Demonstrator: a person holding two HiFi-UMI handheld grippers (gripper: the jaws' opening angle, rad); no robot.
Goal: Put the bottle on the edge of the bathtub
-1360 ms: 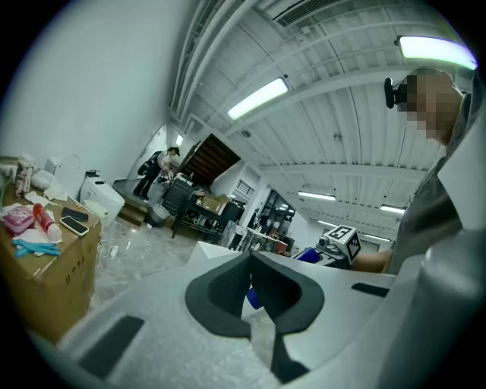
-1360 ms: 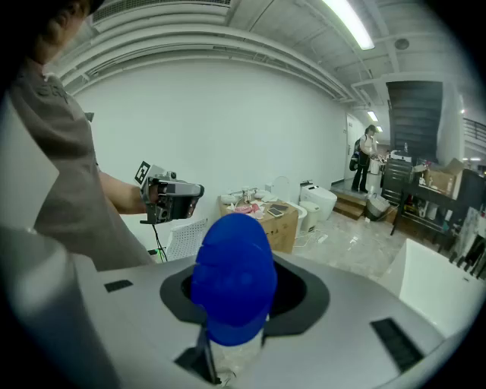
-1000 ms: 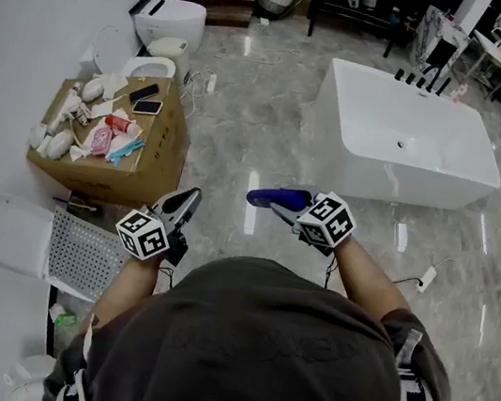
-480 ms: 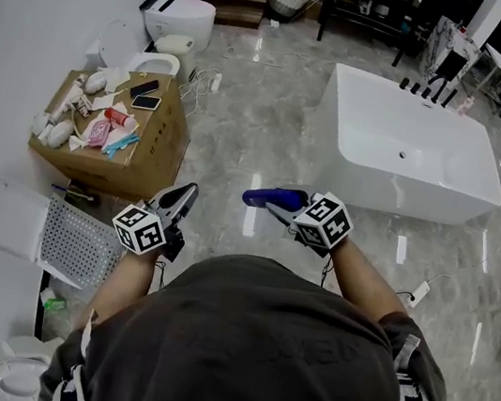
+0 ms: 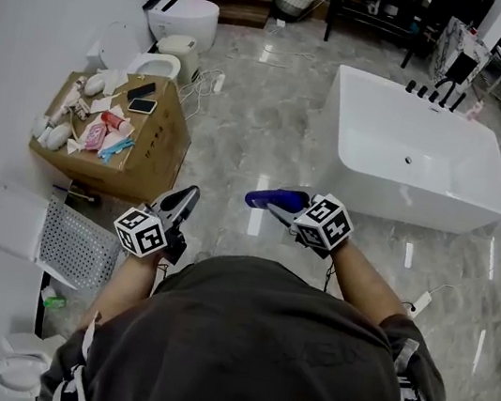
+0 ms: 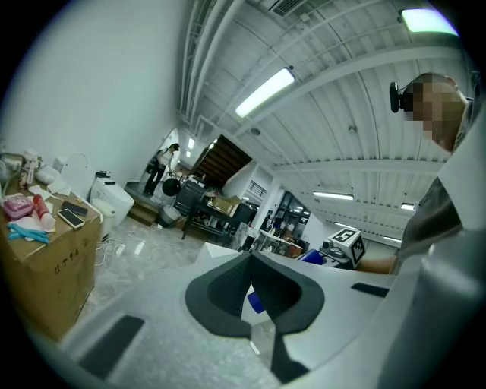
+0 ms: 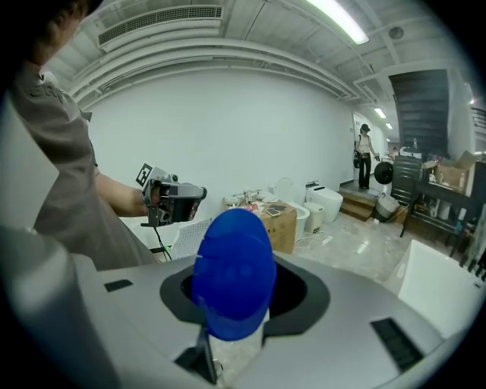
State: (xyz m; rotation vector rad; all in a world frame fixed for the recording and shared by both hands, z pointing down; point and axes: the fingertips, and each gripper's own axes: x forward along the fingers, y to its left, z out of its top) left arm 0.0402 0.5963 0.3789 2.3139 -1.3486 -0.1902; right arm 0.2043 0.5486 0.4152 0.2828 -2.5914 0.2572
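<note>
Right gripper (image 5: 283, 212): jaws clamped on the blue bottle, held in the air in front of the person
Left gripper (image 5: 188, 198): jaw tips brought together, nothing gripped; it is held to the left of the right gripper and apart from it
Floor (image 5: 264, 121): glossy grey marble-patterned tiles under everything in view
Bathtub (image 5: 403, 199): white, freestanding, ahead and to the right; black fittings (image 5: 435, 94) stand on its far rim; well apart from both grippers
Cardboard box (image 5: 158, 158): brown, ahead and to the left near the white wall, its top strewn with small items
Toilet (image 5: 181, 17): white, beyond the box, beside the wall
Perforated panel (image 5: 75, 251): white, lying near the wall, just left of the left gripper
Bottle (image 7: 234, 273): blue with a rounded end, pinched between the right gripper's jaws above the floor; not on the bathtub's edge, well short of it
Phones (image 5: 143, 105): two, side by side on the box top
</note>
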